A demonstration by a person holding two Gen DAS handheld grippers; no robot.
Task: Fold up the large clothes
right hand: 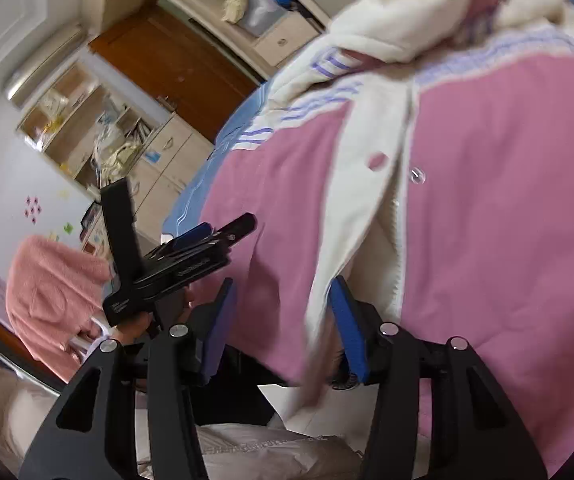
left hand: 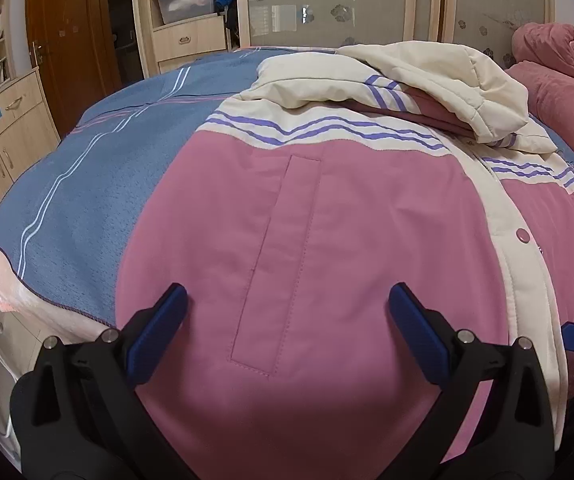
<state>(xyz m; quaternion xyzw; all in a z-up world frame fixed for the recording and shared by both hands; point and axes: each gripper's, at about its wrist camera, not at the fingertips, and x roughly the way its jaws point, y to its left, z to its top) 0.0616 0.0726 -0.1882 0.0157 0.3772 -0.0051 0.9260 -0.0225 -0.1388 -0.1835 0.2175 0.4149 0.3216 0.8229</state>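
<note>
A: Where is the jacket (left hand: 327, 220) right now?

B: Spread front-up on the bed (left hand: 99, 168), over a blue blanket with thin white stripes. In the left wrist view its pink panel fills the middle, with a stitched pocket flap (left hand: 279, 264) running from about 12 o'clock down to 6. The cream hood (left hand: 439, 76) lies folded over the collar toward 1 o'clock, and a pink quilt (left hand: 563, 84) is heaped at 2 o'clock.

A: And the left tongs (left hand: 287, 304)?

B: Released, spread wide above the pink panel, one blue pad either side of the pocket flap, gripping nothing.

A: The right tongs (right hand: 283, 300)?

B: Also released. In the right wrist view the cream button placket (right hand: 371, 184) runs from 12 o'clock down toward the gap between the blue pads, and its lower end hangs blurred past the bed edge. I cannot tell whether a pad touches it. A pink snap (right hand: 378, 160) sits on the placket, a clear one (right hand: 417, 176) just beside it.

A: Anything else?

B: The left tongs (right hand: 207, 236) appear at 9 o'clock there, near the jacket's hem.
</note>
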